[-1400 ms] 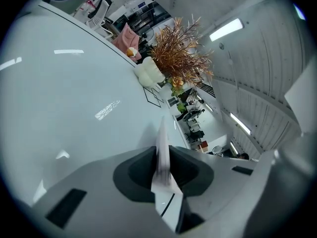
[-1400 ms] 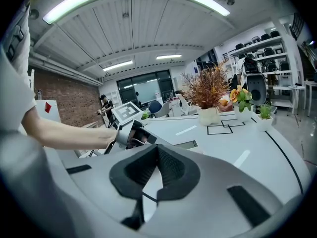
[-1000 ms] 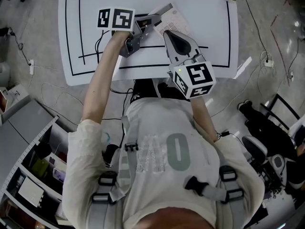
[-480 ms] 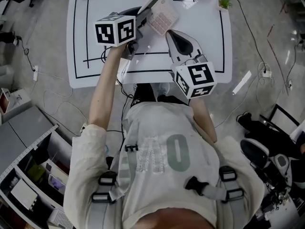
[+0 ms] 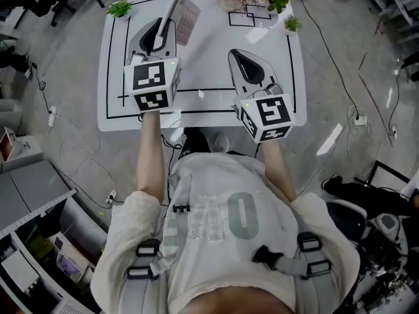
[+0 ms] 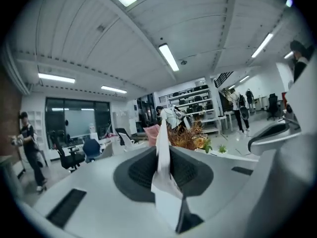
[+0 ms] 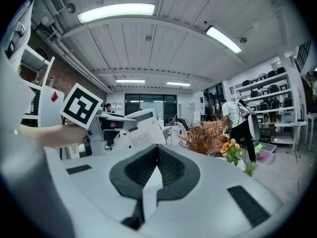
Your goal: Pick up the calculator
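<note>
Left tongs (image 6: 161, 150) pinch the calculator (image 6: 162, 128) edge-on; right tongs (image 7: 157, 150) closed, empty; key labels (image 7: 143, 134) unreadable.

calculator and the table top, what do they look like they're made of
Calculator: probably hard plastic, pale and matte. The body is thin, flat and rigid, with a grid of moulded keys.
Table top: a smooth white surface with a faint sheen, likely laminate or a printed sheet. Whether its black lines are printed or taped cannot be told.
</note>
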A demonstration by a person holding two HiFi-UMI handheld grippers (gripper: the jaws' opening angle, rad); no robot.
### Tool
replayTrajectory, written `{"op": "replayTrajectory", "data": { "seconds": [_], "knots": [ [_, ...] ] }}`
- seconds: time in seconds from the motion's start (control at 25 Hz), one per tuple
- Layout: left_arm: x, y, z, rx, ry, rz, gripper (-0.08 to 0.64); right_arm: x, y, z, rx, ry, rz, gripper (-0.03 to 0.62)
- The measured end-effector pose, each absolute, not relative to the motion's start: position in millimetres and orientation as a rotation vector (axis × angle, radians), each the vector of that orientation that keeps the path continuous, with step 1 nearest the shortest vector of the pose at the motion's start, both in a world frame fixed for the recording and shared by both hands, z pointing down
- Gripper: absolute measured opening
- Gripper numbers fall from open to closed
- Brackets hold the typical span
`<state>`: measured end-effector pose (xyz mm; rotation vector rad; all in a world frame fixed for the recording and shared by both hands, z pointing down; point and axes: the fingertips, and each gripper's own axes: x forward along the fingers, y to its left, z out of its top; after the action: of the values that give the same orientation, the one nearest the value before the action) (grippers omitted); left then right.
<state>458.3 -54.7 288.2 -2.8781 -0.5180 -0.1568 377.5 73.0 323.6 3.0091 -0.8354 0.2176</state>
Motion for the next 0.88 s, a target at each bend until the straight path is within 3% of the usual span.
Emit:
{"op": "replayTrajectory", "data": {
  "seconds": [0.56, 0.88],
  "knots": [
    [341.7, -93.6, 255.6, -2.847, -0.104, 0.147, 0.077, 335.5, 83.0, 292.6, 3.01, -0.746, 0.023, 0.008],
    [325.9, -83.5, 280.8, -2.849, -0.17, 0.083, 0.064, 314.4, 87.4, 294.3, 3.0, -0.697, 0.001, 0.006]
  ]
}}
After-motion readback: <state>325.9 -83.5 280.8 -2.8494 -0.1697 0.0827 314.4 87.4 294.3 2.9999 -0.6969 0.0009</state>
